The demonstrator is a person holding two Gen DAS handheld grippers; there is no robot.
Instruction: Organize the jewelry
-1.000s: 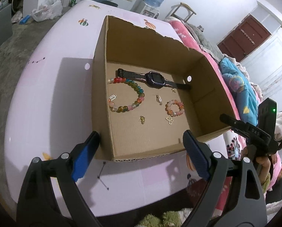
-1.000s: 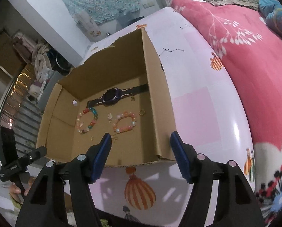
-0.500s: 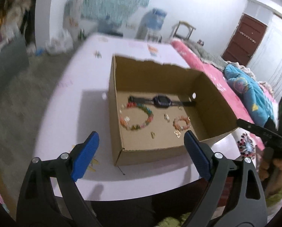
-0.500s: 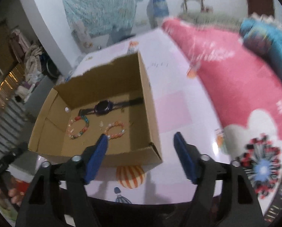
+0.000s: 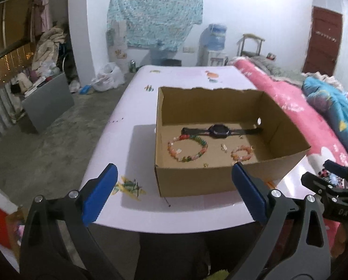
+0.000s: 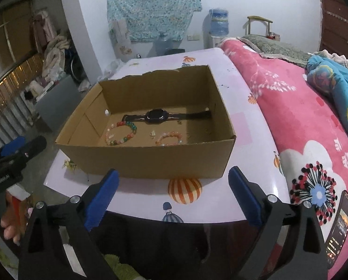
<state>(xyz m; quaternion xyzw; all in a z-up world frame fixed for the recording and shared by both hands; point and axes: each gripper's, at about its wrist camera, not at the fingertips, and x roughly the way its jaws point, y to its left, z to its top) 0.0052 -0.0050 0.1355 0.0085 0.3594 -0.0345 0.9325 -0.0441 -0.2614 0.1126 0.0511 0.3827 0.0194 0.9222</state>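
My left gripper hangs near the table's front edge, its jaws opening wide with nothing between them. My right gripper does the same, jaws opening, empty. The cardboard box stands on the table beyond both. Inside it, a black watch lies along the back wall; in front of it lie a large bead bracelet on the left and a small bead bracelet on the right, with tiny gold pieces scattered around them. A phone lies on the pink blanket.
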